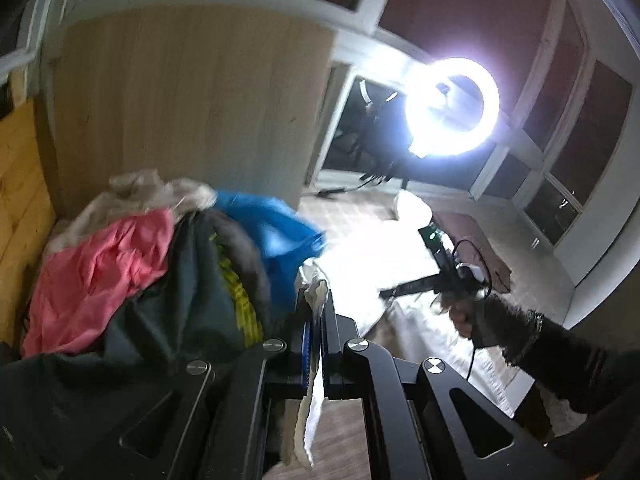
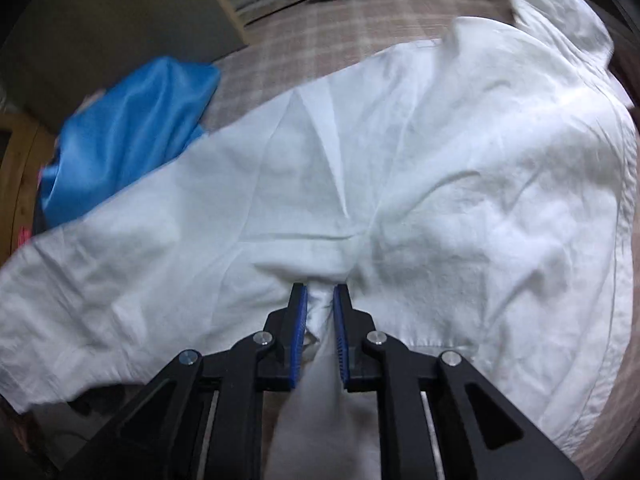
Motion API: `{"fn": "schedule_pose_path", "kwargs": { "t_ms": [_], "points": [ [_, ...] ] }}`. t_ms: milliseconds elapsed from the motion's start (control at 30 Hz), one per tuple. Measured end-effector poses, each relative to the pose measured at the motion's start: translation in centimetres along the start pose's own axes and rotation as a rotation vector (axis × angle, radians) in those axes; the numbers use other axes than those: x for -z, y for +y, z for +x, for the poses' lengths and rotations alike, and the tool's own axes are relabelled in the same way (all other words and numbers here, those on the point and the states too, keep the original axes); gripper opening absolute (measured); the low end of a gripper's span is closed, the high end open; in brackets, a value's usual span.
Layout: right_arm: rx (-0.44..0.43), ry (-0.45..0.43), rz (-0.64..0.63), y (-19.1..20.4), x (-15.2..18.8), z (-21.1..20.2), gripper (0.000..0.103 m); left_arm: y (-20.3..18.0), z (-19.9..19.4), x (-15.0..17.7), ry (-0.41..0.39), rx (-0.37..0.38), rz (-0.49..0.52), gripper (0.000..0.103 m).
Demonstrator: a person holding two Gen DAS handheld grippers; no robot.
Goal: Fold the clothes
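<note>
pale wood panelling [image 1: 192,92] and a glaring ring light [image 1: 452,106] fill the background of my left wrist view. below sits a loose pile of clothes [image 1: 160,264]: a pink garment [image 1: 100,264], a dark green one with yellow print, a shiny blue garment [image 1: 276,232], something beige on top. my left gripper [image 1: 316,300] is pinched nearly closed on a thin edge of the white garment [image 1: 316,396], which hangs limp between the blue ribbed pads. to the right, a hand [image 1: 466,320] in a dark fuzzy sleeve holds the other tool over white cloth.

only my right wrist view shows the white garment [image 2: 400,184] spread, crumpled and creased, over a checked pinkish surface [image 2: 340,48]. my right gripper [image 2: 320,292] stands at a narrow gap, clamping a bunched fold of it. the blue garment [image 2: 128,128] lies at the left, its lower edge tucked under the white cloth.
</note>
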State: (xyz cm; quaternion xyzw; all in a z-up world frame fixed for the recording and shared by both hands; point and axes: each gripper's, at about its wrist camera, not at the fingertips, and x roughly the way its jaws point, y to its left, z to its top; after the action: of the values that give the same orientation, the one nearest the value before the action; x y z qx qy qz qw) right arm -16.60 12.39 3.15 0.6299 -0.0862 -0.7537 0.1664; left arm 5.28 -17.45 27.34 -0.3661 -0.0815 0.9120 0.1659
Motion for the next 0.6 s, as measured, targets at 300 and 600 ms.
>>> {"fn": "schedule_pose_path", "kwargs": {
  "t_ms": [300, 600],
  "points": [
    [-0.248, -0.06, -0.017, -8.8, 10.6, -14.6, 0.014, -17.2, 1.6, -1.1, 0.008, 0.031, 0.244, 0.003],
    [-0.225, -0.089, 0.069, -18.8, 14.9, -19.6, 0.015, -30.7, 9.2, 9.1, 0.31, 0.275, 0.443, 0.003]
  ]
}}
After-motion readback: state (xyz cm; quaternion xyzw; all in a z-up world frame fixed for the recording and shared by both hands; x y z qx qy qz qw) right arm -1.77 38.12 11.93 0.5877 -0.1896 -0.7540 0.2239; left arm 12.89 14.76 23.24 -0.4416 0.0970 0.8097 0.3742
